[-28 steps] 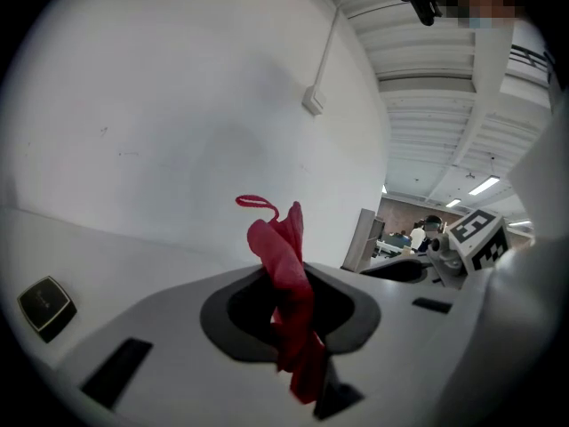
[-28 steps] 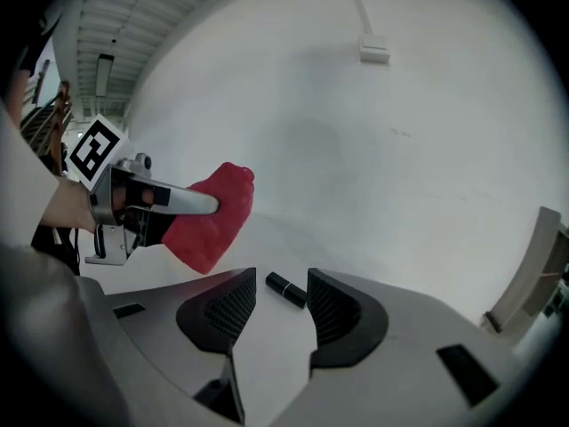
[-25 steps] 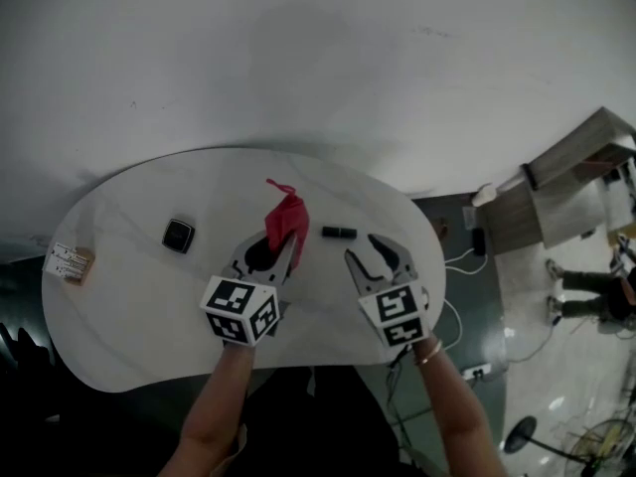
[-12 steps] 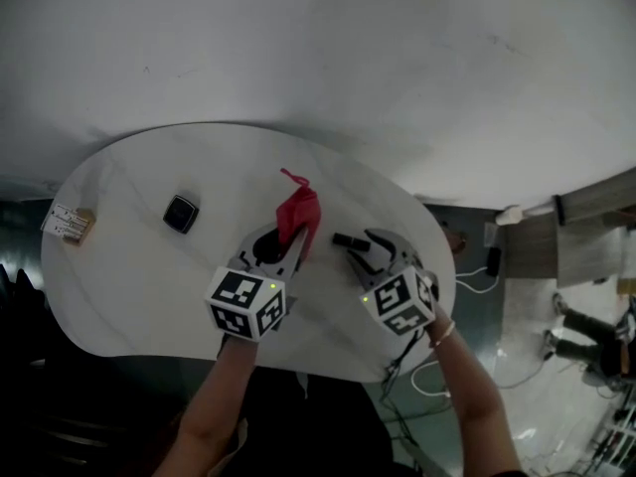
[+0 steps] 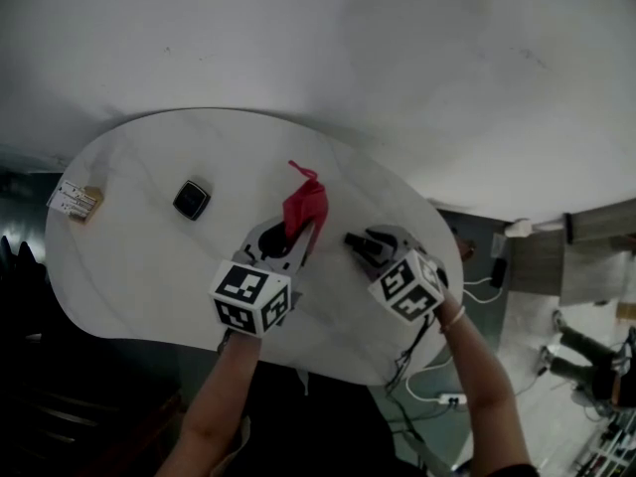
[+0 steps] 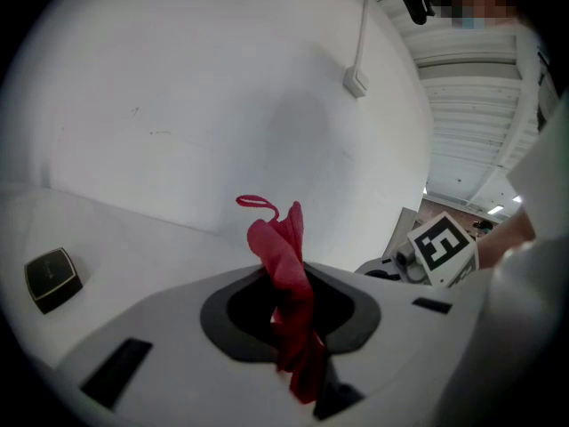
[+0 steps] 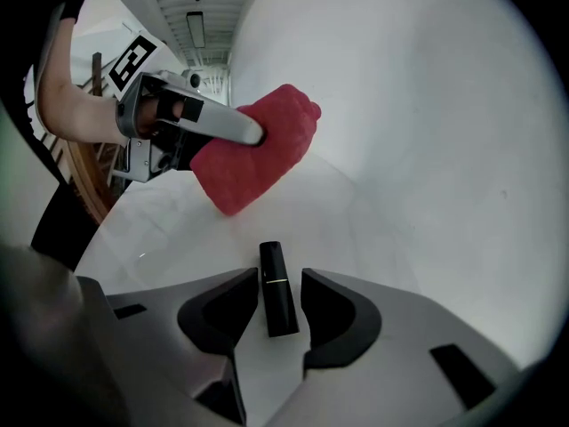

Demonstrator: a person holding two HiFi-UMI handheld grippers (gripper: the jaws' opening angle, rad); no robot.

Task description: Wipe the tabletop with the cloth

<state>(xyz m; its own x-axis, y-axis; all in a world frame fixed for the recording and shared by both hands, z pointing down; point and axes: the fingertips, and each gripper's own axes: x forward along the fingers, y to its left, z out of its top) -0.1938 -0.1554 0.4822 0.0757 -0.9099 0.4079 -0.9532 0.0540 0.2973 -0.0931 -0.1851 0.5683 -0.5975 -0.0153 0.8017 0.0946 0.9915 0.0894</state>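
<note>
A red cloth [image 5: 304, 207] hangs bunched from my left gripper [image 5: 296, 238], held just above the white oval tabletop [image 5: 129, 266]. In the left gripper view the jaws are shut on the red cloth [image 6: 286, 278], which sticks up out of the left gripper [image 6: 289, 292]. My right gripper [image 5: 364, 247] is low over the table to the right of the cloth. In the right gripper view a small black tube [image 7: 277, 299] lies on the table between the jaws of the right gripper [image 7: 279, 294], which stand apart on either side of it. The red cloth [image 7: 258, 148] shows behind the tube.
A black square object [image 5: 191, 199] lies on the table's left half, also seen as the black square object [image 6: 53, 278] in the left gripper view. A small card [image 5: 74, 202] sits at the left rim. A white wall stands behind the table; cables lie on the floor [image 5: 467, 386] at the right.
My right gripper has moved forward and left until its jaws straddle the black tube. The left gripper still holds the cloth and has barely shifted.
</note>
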